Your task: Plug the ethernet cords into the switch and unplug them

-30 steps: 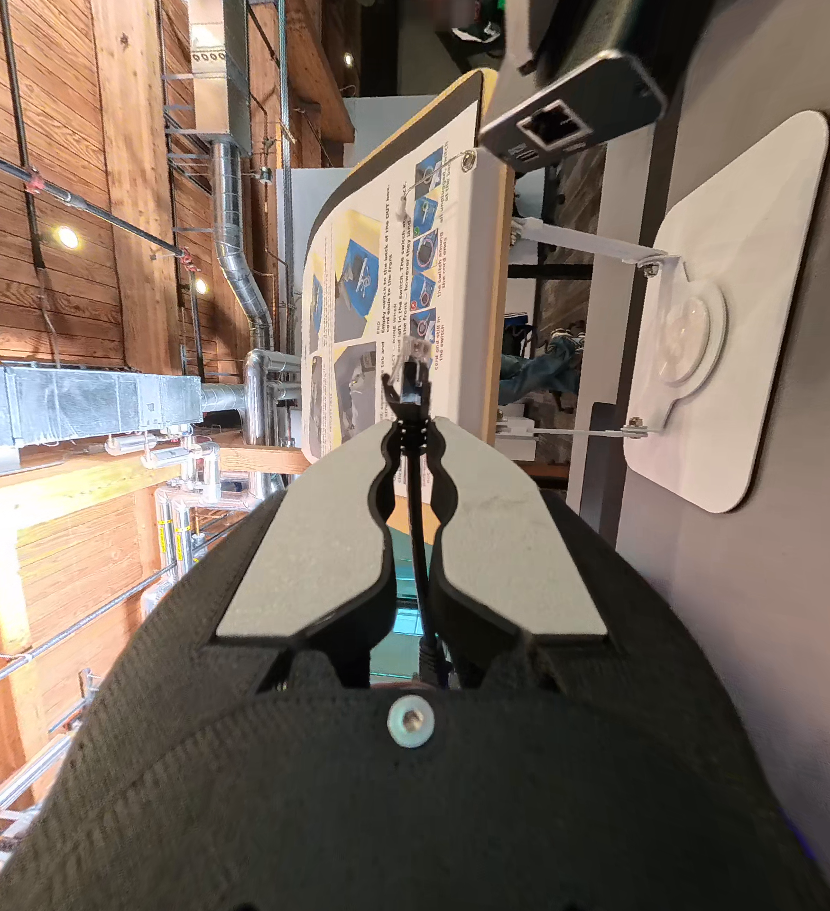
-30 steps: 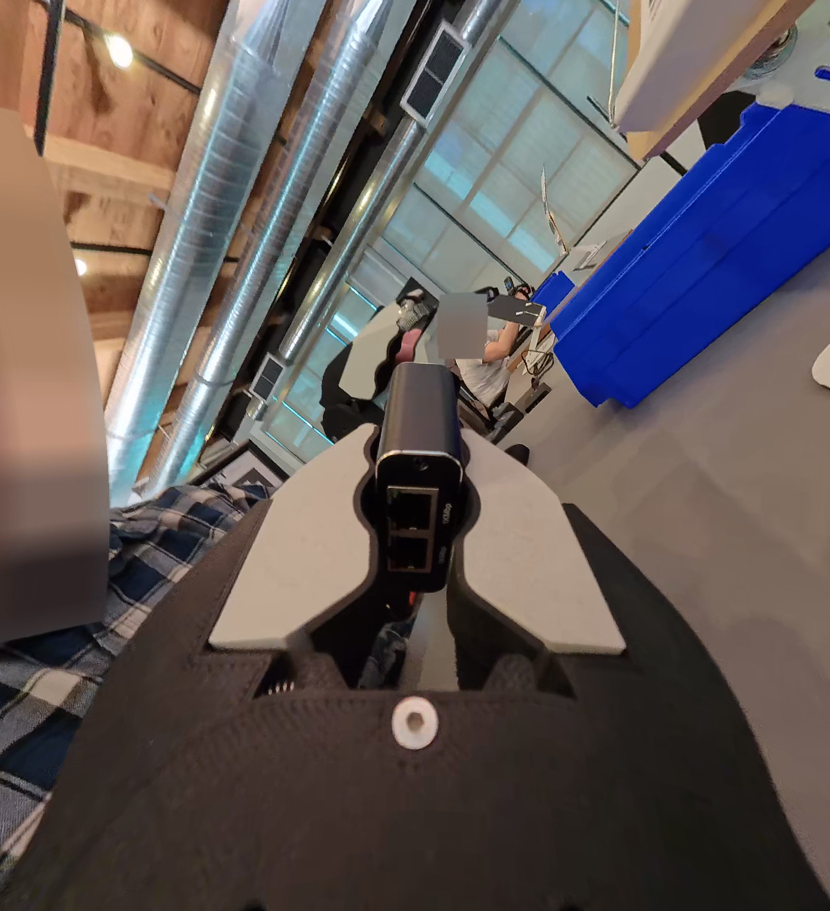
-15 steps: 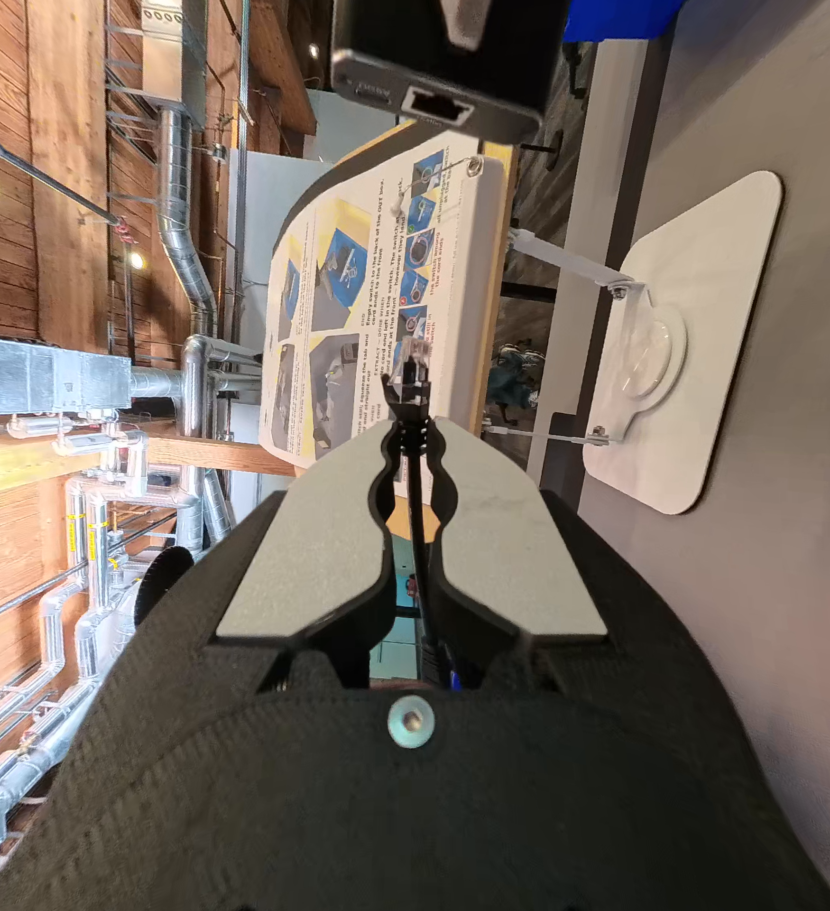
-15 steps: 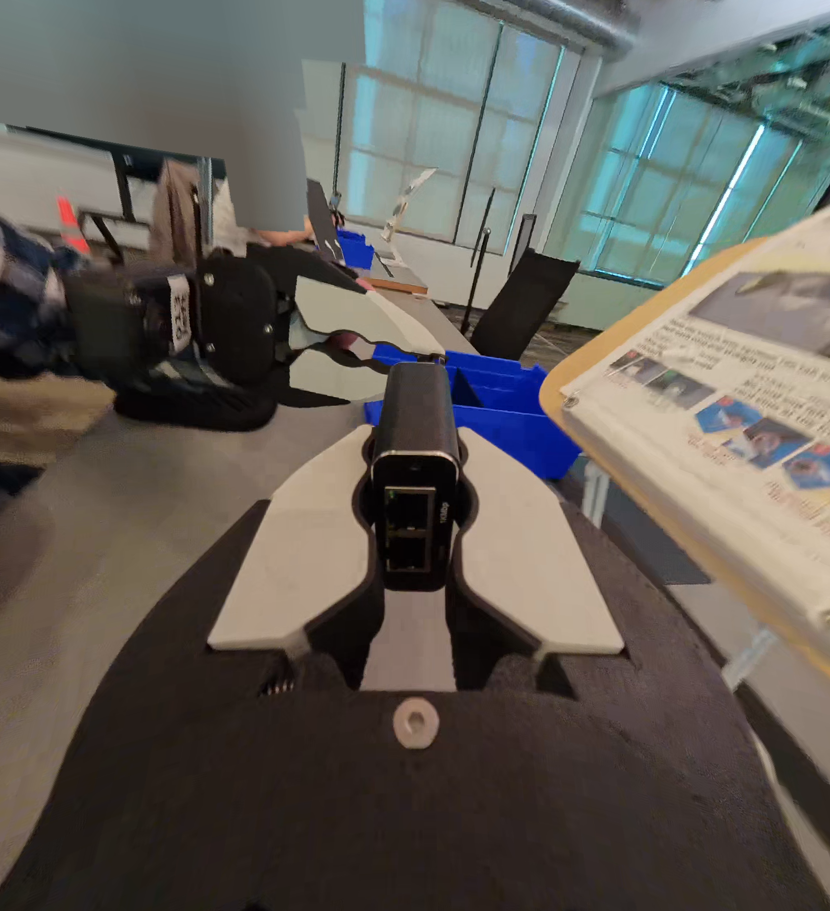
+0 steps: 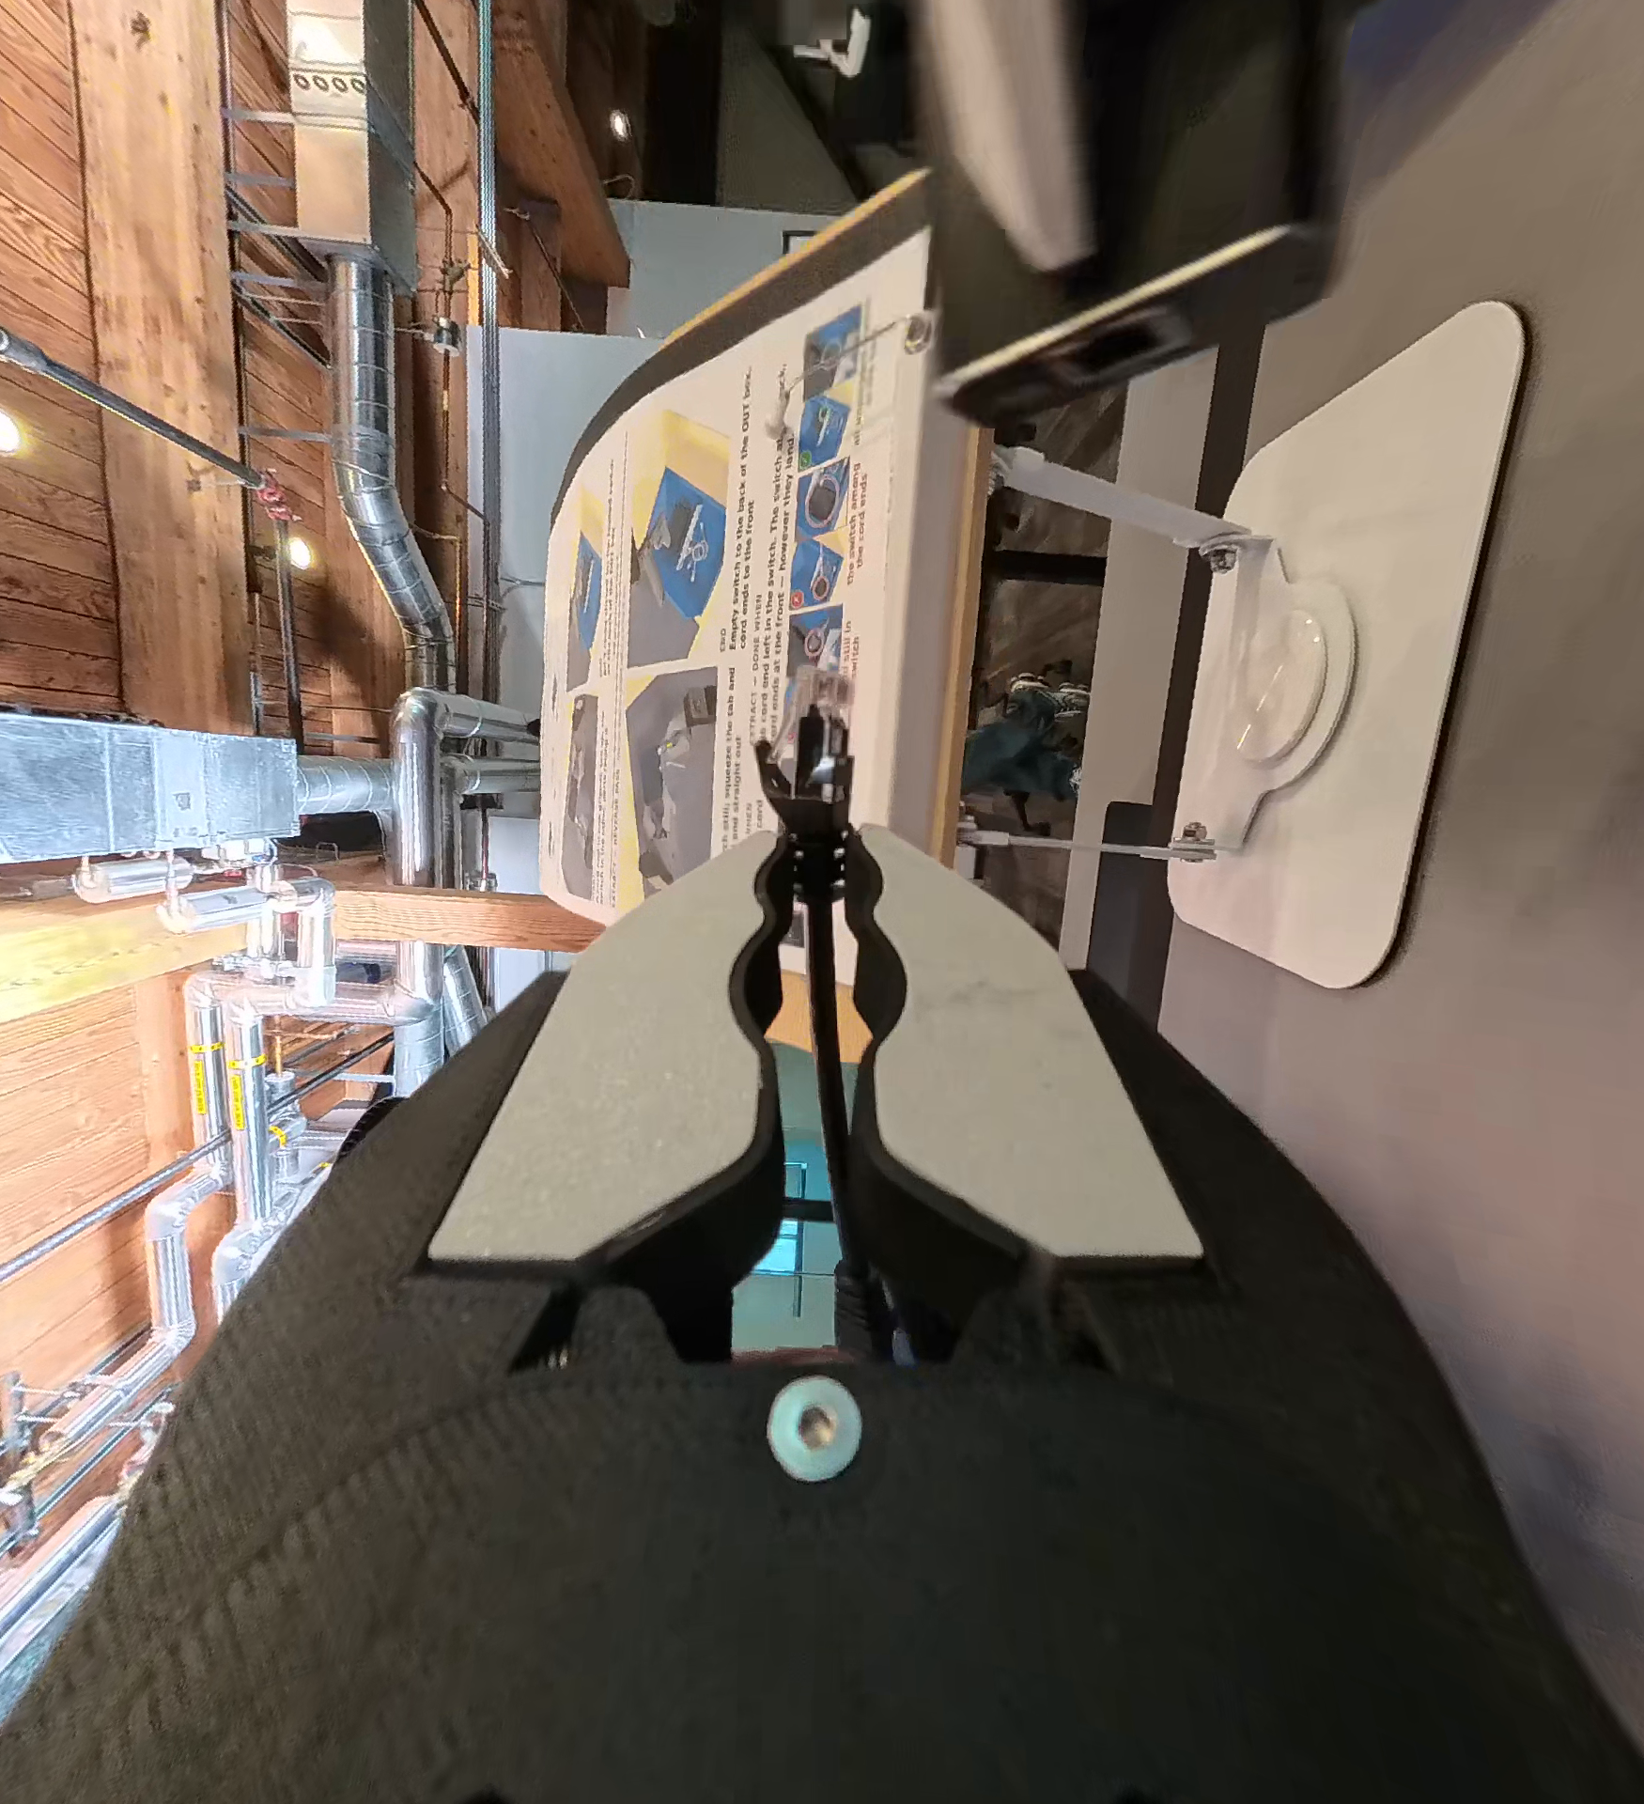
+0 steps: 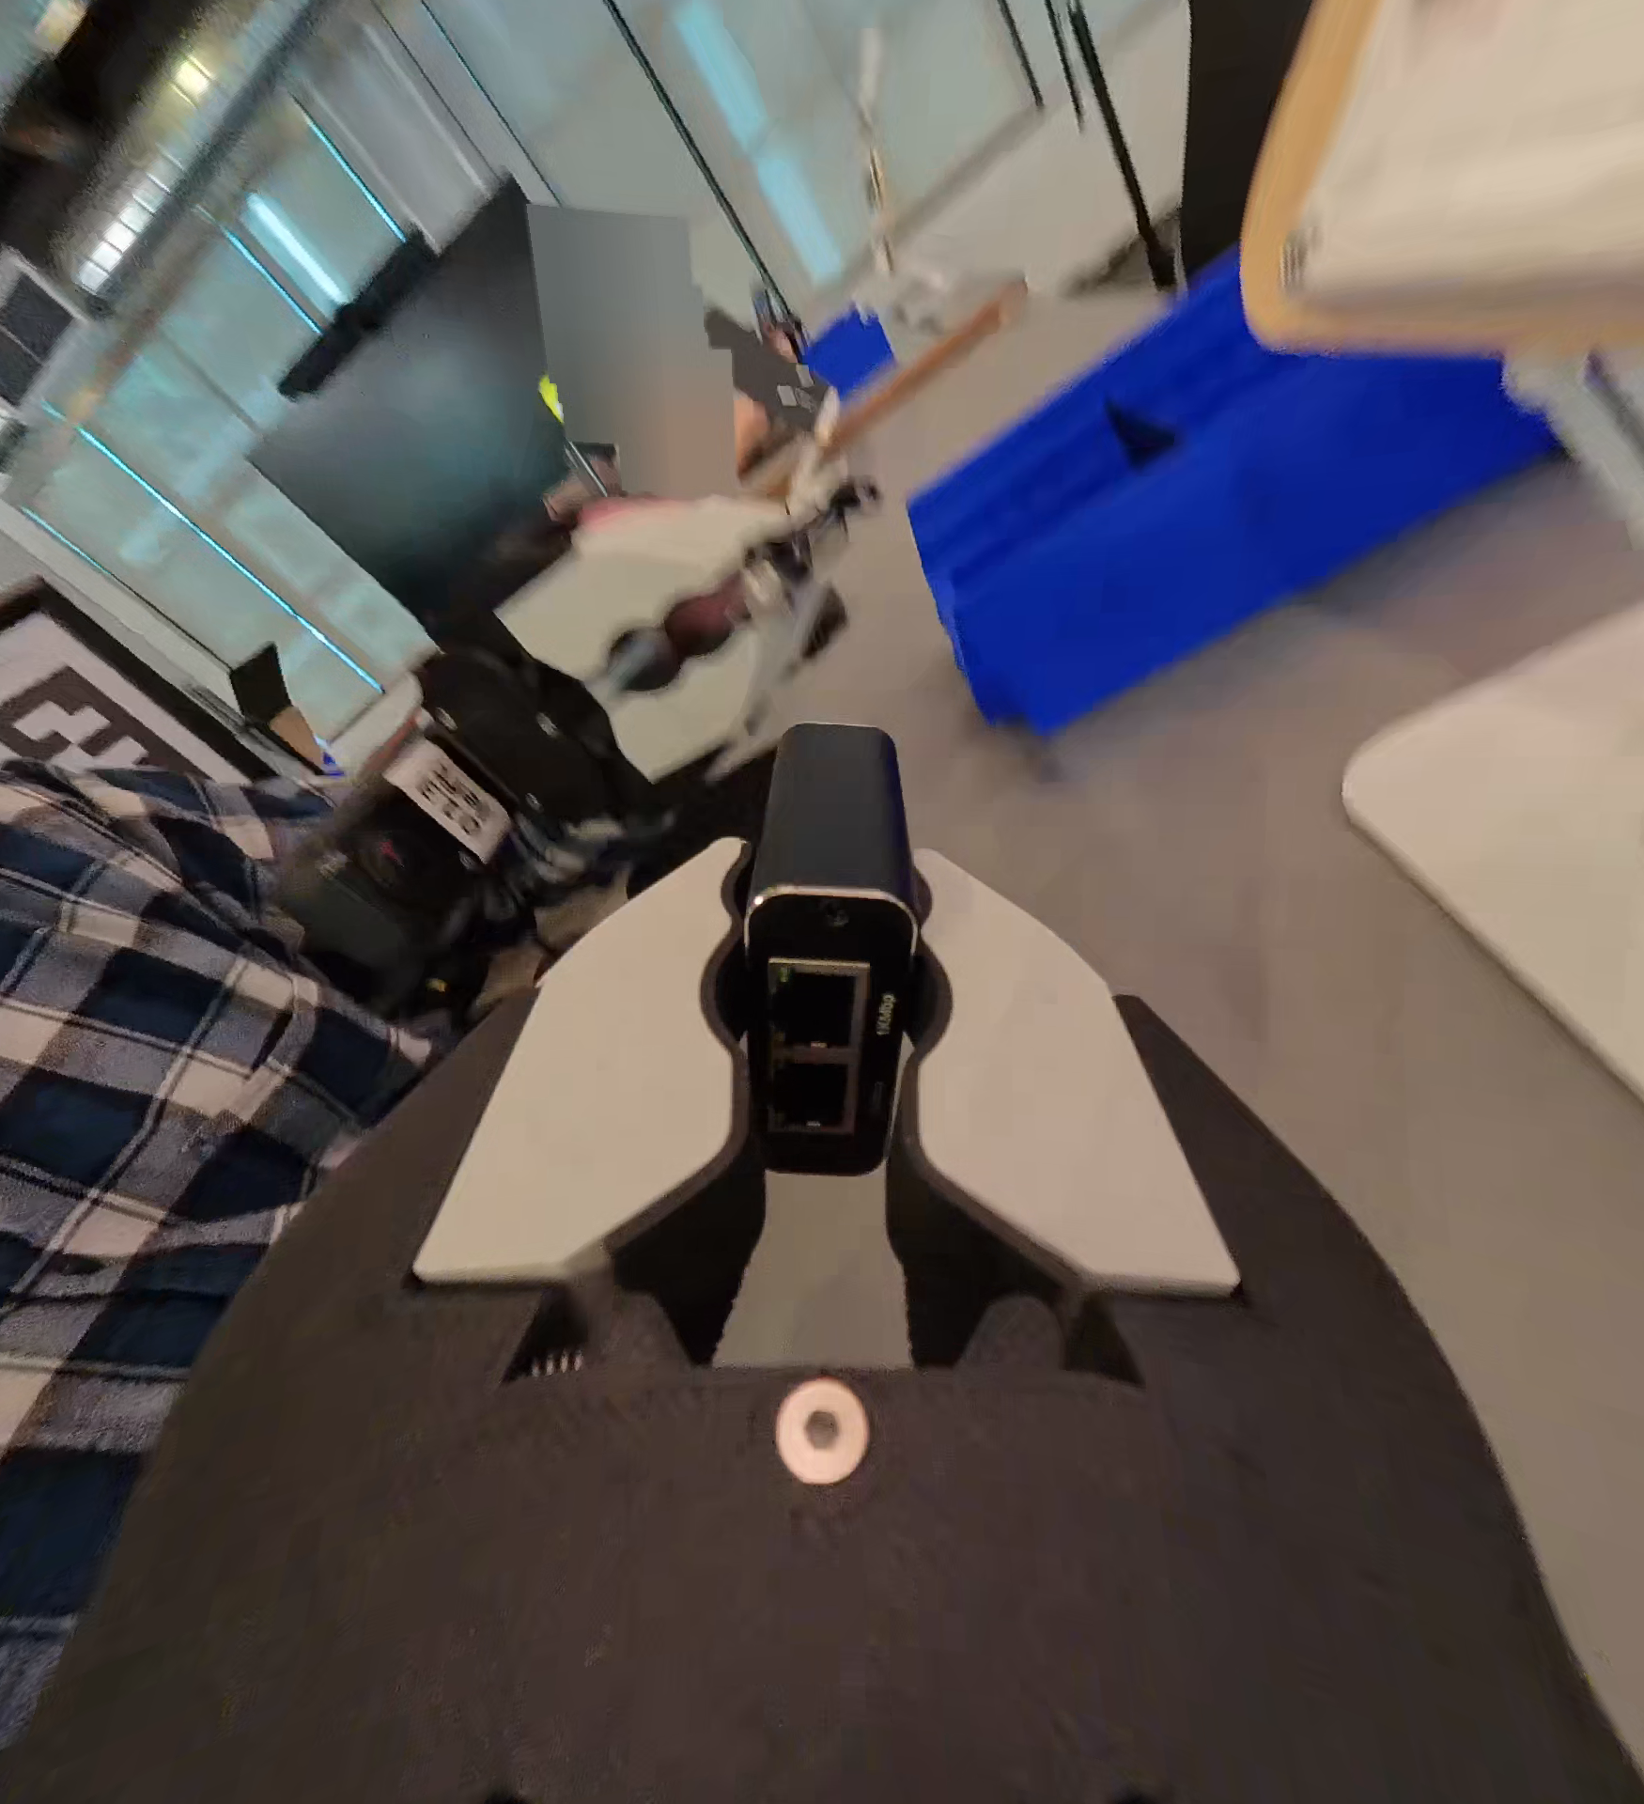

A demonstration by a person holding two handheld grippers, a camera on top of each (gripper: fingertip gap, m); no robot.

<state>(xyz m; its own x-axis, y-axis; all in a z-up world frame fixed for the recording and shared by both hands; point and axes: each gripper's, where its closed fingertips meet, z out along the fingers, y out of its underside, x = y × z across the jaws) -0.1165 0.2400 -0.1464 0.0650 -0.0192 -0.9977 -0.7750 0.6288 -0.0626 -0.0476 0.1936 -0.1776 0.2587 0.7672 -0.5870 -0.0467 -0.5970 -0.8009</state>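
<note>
The left gripper [image 5: 816, 859] is closed tightly on a thin black ethernet cord [image 5: 828, 1035], whose clear plastic plug [image 5: 813, 717] sticks out past the fingertips. The right gripper [image 6: 828, 986] clamps a smooth black box-shaped switch [image 6: 833, 859], held lengthwise between its pads above the grey table [image 6: 1140, 927]. In the left view the switch [image 5: 1101, 351] hangs beyond the plug, up and to the right, one port facing back; plug and port are not lined up.

We've got two wrist cams, each looking out close along its own fingers. Left one's rolled sideways, facing the instruction board [image 5: 750, 586]; right one's facing the blue bins [image 6: 1189, 547]. Both catch the grey table [image 5: 1531, 1074].
</note>
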